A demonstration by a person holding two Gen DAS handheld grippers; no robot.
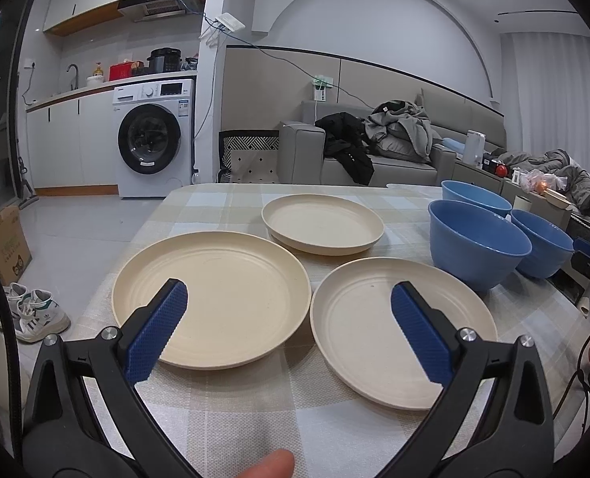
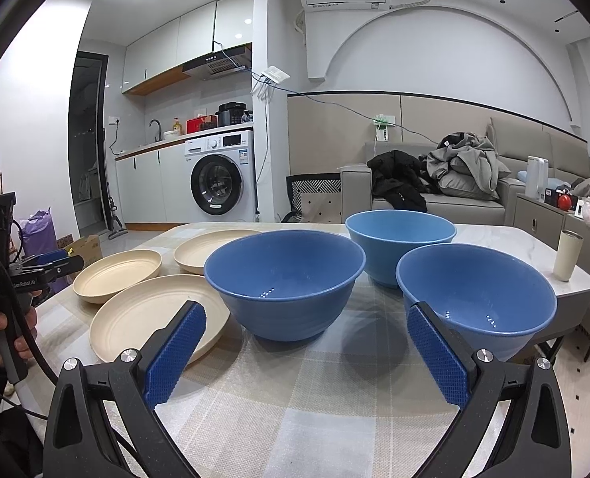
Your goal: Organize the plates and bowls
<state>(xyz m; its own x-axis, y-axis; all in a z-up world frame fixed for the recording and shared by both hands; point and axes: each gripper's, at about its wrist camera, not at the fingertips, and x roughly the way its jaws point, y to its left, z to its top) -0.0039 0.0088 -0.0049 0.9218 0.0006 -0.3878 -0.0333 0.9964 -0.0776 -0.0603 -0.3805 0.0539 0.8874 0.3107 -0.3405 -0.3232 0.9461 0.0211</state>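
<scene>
— On the checked tablecloth [image 1: 231,410], what stands?
— Three cream plates [image 1: 211,298], apart; three blue bowls [image 2: 285,283] beside them, upright.
— Grippers?
— Left gripper [image 1: 289,306] above the two near plates, fingers spread wide, empty. Right gripper [image 2: 307,328] before the bowls, likewise wide, empty.
</scene>
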